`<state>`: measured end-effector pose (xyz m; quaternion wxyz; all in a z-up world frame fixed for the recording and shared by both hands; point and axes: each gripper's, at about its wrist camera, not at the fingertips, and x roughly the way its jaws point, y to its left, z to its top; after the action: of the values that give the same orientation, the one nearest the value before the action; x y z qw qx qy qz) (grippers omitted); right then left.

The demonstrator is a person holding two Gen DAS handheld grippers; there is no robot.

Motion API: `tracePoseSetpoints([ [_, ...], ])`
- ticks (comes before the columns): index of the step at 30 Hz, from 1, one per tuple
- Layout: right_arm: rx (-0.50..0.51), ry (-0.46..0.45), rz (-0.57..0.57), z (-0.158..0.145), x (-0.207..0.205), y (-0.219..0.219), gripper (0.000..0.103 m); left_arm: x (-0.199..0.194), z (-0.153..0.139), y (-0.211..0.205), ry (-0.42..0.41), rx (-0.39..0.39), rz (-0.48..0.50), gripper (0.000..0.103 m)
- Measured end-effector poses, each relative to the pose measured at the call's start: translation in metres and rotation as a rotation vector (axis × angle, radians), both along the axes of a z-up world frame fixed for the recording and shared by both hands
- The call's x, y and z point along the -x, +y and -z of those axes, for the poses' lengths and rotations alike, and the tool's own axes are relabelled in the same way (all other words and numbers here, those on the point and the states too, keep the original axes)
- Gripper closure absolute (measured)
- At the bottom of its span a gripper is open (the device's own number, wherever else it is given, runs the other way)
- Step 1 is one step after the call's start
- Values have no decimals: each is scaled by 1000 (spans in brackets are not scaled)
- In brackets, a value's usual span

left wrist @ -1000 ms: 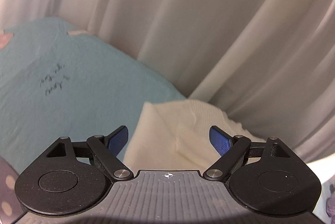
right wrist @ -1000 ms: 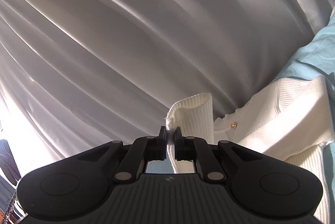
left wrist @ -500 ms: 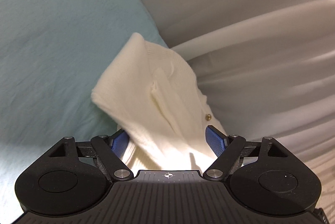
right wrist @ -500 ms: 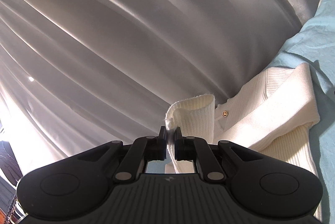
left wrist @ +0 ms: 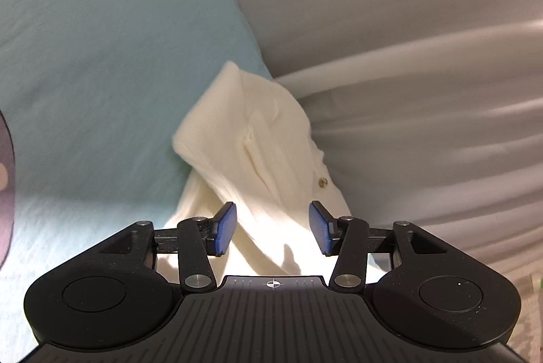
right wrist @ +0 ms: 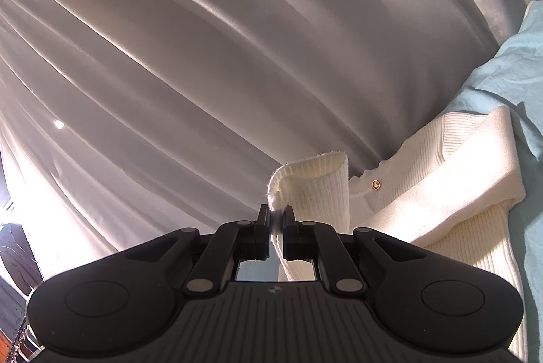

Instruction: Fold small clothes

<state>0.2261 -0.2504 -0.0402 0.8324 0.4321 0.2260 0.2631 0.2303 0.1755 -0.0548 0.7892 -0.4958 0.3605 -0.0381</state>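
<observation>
- We see the white curtain (right wrist: 203, 57) behind the cardigan.
- The teal sheet (left wrist: 101, 74) lies under the cardigan.
- The cream cardigan (left wrist: 258, 142) stretches lengthwise away from our left tongs (left wrist: 273, 232), which are spread astride its near end.
- Our right tongs (right wrist: 277, 220) pinch its ribbed cuff (right wrist: 315, 179), lifted beside the cardigan's gold button (right wrist: 375, 184).

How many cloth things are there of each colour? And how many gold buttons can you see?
Cream: 1, the knitted cardigan
Light blue: 1, the sheet with writing on it
White: 1, the curtain
Gold: 1, the button on the cardigan
Total: 4 things, 3 cloth and 1 button
</observation>
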Motion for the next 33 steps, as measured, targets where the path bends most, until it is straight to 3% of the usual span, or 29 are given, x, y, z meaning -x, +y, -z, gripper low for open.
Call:
tracePoseSetpoints([
  [3, -6, -13, -26, -3, 0, 5, 98, -2, 16, -6, 49, 35, 19, 42],
  [6, -11, -28, -54, -8, 3, 9, 98, -18, 42, -4, 89, 163, -22, 42],
  [8, -23, -33, -74, -10, 6, 11, 98, -30, 54, 0, 71, 252, -70, 42],
  [9, -28, -33, -84, -11, 7, 12, 98, -35, 55, 1, 66, 257, -93, 42],
  [12, -31, -33, -115, -12, 9, 16, 98, -45, 51, 7, 4, 200, -167, 43],
  [14, -26, -32, -132, -13, 9, 19, 98, -51, 51, 14, -23, 240, -186, 61],
  [15, -24, -31, -141, -14, 10, 21, 98, -53, 51, 19, -34, 259, -195, 63],
  [19, 5, -54, -157, -18, 1, 26, 98, -51, 40, 33, -138, 284, -239, 64],
  [23, 87, -110, -115, -33, -10, 23, 98, -52, 31, 36, -261, 359, -282, 64],
  [27, 213, -144, 5, -32, -28, 7, 98, -68, 28, 17, -239, 303, -239, 60],
  [29, 316, -112, 82, -20, -40, -3, 98, -81, 32, -1, -181, 238, -158, 32],
  [31, 404, -32, 141, 0, -54, -14, 98, -89, 38, -17, -61, 153, -101, 23],
  [33, 458, 89, 171, 31, -67, -27, 98, -89, 39, -26, 17, 49, -55, 23],
])
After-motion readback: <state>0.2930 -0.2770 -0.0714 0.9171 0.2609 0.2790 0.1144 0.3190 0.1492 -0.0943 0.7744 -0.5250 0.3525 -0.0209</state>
